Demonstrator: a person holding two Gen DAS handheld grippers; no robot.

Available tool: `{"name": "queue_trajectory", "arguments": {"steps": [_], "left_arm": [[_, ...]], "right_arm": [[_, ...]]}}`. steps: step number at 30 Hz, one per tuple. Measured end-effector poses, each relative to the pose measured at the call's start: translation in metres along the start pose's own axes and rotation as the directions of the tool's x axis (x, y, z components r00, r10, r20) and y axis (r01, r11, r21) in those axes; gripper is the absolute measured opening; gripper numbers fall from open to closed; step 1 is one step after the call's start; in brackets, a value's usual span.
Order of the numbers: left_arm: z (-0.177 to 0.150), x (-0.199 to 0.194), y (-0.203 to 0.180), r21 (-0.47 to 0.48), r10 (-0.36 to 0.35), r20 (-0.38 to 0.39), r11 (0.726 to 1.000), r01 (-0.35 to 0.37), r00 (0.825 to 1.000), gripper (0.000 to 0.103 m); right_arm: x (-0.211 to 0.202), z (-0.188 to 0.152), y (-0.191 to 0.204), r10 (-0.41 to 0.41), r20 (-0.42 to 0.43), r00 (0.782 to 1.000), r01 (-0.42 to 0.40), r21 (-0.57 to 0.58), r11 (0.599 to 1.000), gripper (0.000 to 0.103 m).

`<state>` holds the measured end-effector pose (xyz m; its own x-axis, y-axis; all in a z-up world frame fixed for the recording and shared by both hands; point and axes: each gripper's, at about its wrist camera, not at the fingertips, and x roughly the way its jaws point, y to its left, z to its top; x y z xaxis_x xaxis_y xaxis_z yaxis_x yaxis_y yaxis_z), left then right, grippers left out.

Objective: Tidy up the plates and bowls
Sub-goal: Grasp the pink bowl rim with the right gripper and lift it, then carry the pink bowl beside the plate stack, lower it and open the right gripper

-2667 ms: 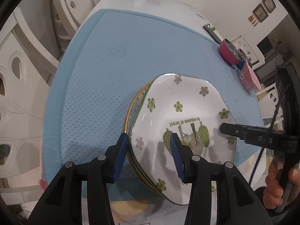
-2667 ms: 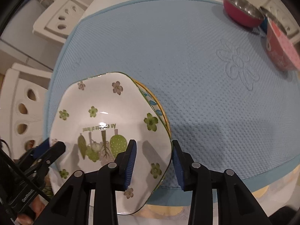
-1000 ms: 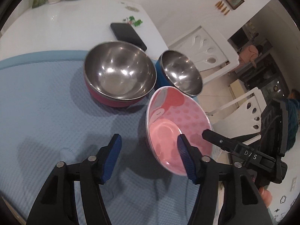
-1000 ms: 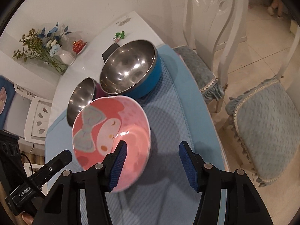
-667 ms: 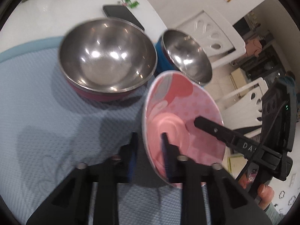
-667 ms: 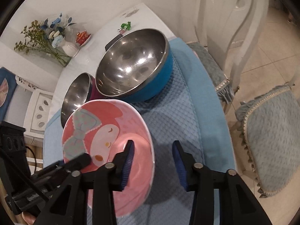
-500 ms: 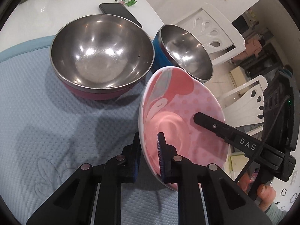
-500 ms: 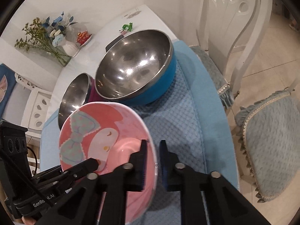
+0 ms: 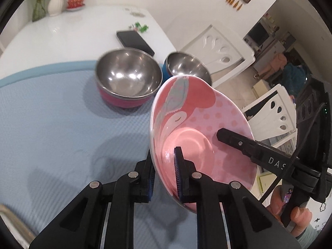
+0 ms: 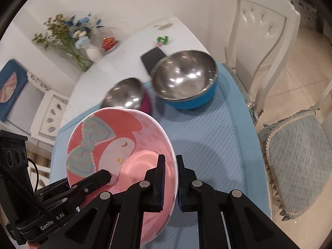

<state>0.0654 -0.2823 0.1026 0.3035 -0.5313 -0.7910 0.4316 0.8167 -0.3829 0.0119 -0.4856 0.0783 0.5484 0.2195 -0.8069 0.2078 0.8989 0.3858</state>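
Note:
A pink cartoon bowl (image 9: 199, 124) is held in the air above the blue mat, tilted, by both grippers. My left gripper (image 9: 165, 166) is shut on its left rim. My right gripper (image 10: 171, 172) is shut on its right rim; the bowl also shows in the right wrist view (image 10: 116, 145). Behind it stand a steel bowl with a magenta outside (image 9: 126, 83) and a steel bowl with a blue outside (image 9: 184, 66). They also show in the right wrist view as the blue bowl (image 10: 184, 83) and the magenta bowl (image 10: 126, 97).
A blue mat (image 9: 51, 124) covers the near part of the white table (image 9: 62, 33). A black phone (image 9: 134, 41) lies behind the bowls. A vase of flowers (image 10: 83, 41) stands at the far end. White chairs (image 10: 265, 31) stand at the right edge.
Both grippers left the stacked plates, moved to the pink bowl, closed on its opposite rims and lifted it off the mat, away from the steel bowls.

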Motion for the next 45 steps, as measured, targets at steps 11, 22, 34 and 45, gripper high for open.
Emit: {"name": "queue_trajectory", "arguments": {"steps": [11,22,34,45], "left_arm": [[-0.073,-0.086,0.021,-0.047,0.007,0.051,0.999,-0.005,0.999,0.013],[-0.136,-0.088,0.057,-0.119,0.004,-0.029,0.993,-0.007,1.000,0.013],[-0.157,-0.062,0.065,-0.098,-0.004,-0.104,0.995,-0.007,0.995,0.013],[-0.157,-0.042,0.070,-0.096,-0.010,-0.148,0.995,-0.004,0.989,0.015]], "right_arm": [[-0.060,-0.059,0.071,0.016,0.047,0.999,-0.014,-0.043,0.999,0.009],[-0.035,-0.138,0.096,-0.034,-0.066,0.997,0.029,-0.083,0.996,0.009],[-0.007,-0.169,0.077,-0.056,-0.148,0.987,0.058,0.013,0.998,0.009],[0.007,-0.185,0.068,-0.077,-0.167,0.983,0.090,0.069,0.994,0.009]]}}
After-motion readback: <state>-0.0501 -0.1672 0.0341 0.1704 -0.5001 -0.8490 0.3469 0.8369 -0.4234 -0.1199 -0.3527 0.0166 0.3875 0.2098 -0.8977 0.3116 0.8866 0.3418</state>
